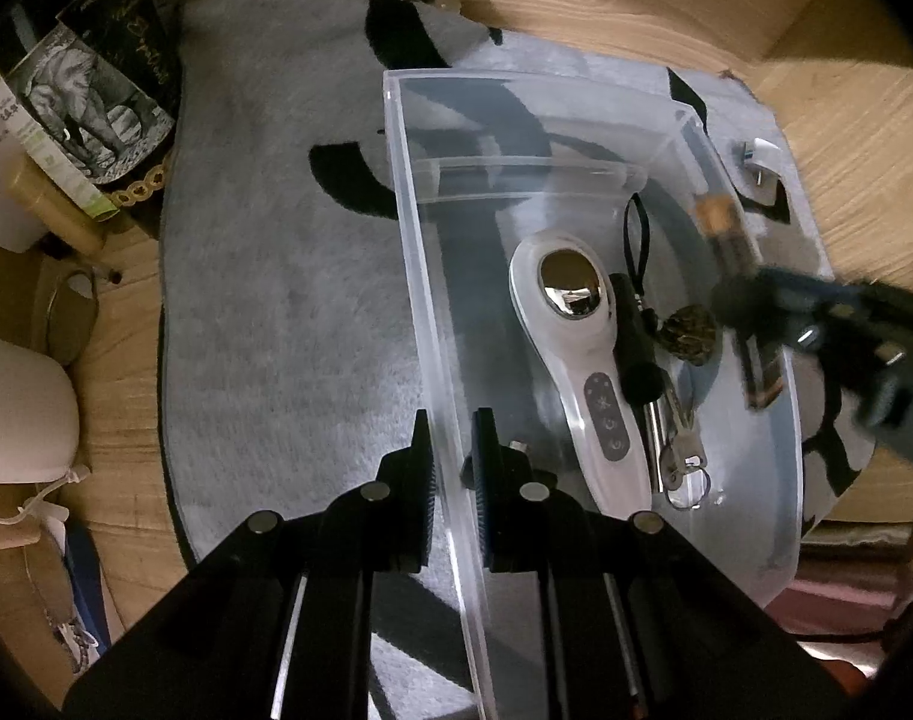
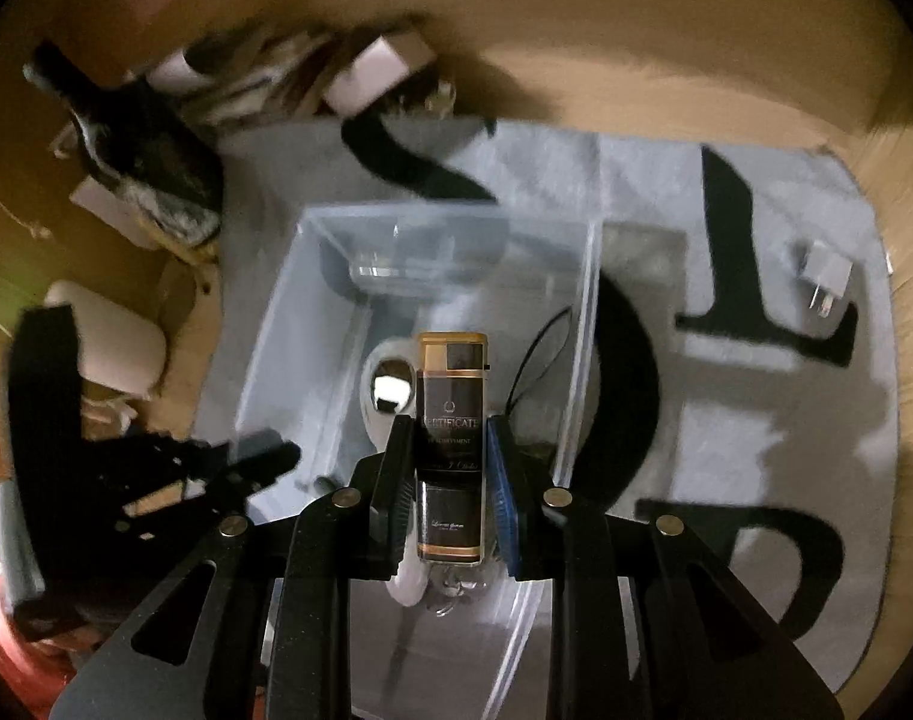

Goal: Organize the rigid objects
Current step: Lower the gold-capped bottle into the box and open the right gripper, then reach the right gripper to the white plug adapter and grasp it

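Observation:
A clear plastic bin (image 1: 432, 324) stands on a grey rug. My left gripper (image 1: 453, 450) is shut on the bin's left wall. In the bin lie a white handheld device (image 1: 567, 348) with a chrome head, a black stick with a strap (image 1: 633, 336), a dark round lump (image 1: 690, 330) and keys (image 1: 681, 462). My right gripper (image 2: 450, 468) is shut on a black and gold lighter (image 2: 451, 450) and holds it above the bin (image 2: 300, 324). In the left wrist view the right gripper (image 1: 750, 324) is blurred over the bin's right side.
A white plug adapter (image 2: 822, 276) lies on the rug (image 2: 756, 408) right of the bin; it also shows in the left wrist view (image 1: 759, 165). Books and boxes (image 1: 90, 108) crowd the far left. A white pouch (image 1: 18, 414) lies at the left on the wooden floor.

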The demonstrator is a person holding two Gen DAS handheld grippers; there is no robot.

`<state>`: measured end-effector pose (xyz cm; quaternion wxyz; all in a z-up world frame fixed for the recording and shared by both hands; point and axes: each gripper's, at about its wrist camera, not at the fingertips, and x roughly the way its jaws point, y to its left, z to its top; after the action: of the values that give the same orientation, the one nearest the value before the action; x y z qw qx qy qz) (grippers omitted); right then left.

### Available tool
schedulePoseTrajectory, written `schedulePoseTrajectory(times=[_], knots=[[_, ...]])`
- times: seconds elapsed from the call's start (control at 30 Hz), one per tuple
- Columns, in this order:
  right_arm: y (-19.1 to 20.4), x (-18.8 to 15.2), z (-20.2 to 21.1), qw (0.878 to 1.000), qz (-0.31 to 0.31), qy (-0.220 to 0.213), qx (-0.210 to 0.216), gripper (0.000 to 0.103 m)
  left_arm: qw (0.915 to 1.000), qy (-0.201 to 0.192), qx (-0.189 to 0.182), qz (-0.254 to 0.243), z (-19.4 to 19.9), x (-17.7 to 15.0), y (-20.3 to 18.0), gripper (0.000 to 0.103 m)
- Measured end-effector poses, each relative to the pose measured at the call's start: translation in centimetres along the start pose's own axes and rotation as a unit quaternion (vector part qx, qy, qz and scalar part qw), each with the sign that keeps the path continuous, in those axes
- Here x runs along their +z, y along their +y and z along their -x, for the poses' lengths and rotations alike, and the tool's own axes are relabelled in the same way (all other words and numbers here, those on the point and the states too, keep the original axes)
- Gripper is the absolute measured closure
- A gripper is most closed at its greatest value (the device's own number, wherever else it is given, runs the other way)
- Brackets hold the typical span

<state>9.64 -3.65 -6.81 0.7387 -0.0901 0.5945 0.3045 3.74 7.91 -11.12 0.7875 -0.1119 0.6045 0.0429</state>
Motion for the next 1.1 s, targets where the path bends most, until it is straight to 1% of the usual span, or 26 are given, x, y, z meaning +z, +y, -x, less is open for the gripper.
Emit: schedulePoseTrajectory(times=[0.1,0.2,0.23,0.3,0.43,0.53,0.63,0.73,0.9,1.1], knots=[[0.1,-0.5,-1.1,1.000,-0.001,0.014,-0.011,0.081,1.0000,-0.002,-0.002,-0.002,0.0,-0.2,0.1,0.092],[0.1,-0.6,-1.7,0.999,0.003,0.030,-0.013,0.081,1.0000,-0.003,-0.003,-0.003,0.0,-0.2,0.1,0.092],[0.1,-0.6,-1.7,0.999,0.002,0.032,-0.012,0.080,1.0000,-0.004,-0.003,-0.003,0.0,-0.2,0.1,0.092],[0.1,-0.4,-1.5,0.999,0.002,0.040,-0.004,0.076,1.0000,-0.004,-0.002,-0.003,0.0,-0.2,0.1,0.092],[-0.2,-0.1,-0.3,1.000,0.000,0.022,-0.005,0.059,1.0000,-0.003,-0.001,-0.002,0.0,-0.2,0.1,0.092],[-1.1,0.5,0.8,1.000,-0.011,0.005,-0.003,0.059,1.0000,-0.001,0.000,0.002,0.0,-0.1,0.0,0.092],[-2.5,1.0,2.2,1.000,-0.022,-0.008,-0.006,0.059,1.0000,0.000,0.004,0.006,-0.1,0.0,-0.1,0.092],[-4.1,1.6,3.7,0.999,-0.029,-0.022,-0.018,0.059,0.9999,0.003,0.008,0.012,-0.1,0.1,-0.2,0.092],[-8.0,2.3,5.7,0.997,-0.059,-0.041,-0.043,0.059,0.9996,0.010,0.009,0.024,-0.2,0.3,-0.1,0.092],[-13.3,2.7,5.4,0.993,-0.098,-0.031,-0.063,0.059,0.9989,0.019,0.016,0.039,-0.3,0.5,-0.1,0.092]])
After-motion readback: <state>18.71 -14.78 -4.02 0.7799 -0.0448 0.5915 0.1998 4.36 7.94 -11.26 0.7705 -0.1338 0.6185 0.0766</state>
